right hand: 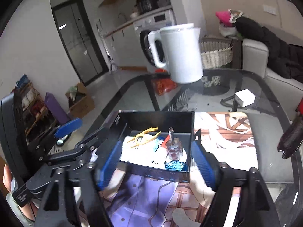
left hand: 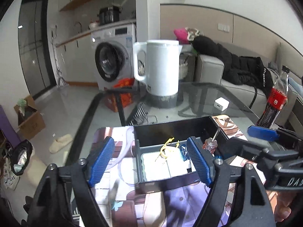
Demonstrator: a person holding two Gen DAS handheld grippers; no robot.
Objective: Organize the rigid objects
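The left gripper (left hand: 150, 162) and right gripper (right hand: 158, 163) both hang with jaws spread, holding nothing. Between them the black box (right hand: 151, 117) on the mat already holds yellow tweezers (right hand: 144, 135) lying toward two o'clock and a screwdriver (right hand: 173, 141) leaning shaft-up toward twelve. Sorting looks nearly done.

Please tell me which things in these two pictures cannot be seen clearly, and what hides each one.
- Black box: its bottom, both views; white packets and yellow tweezers cover it.
- Screwdriver: its handle, left wrist view, behind that gripper's right finger.
- Cola bottle: its base, left wrist view, behind the right gripper's blue pad.
- Kettle: blurred, right wrist view.
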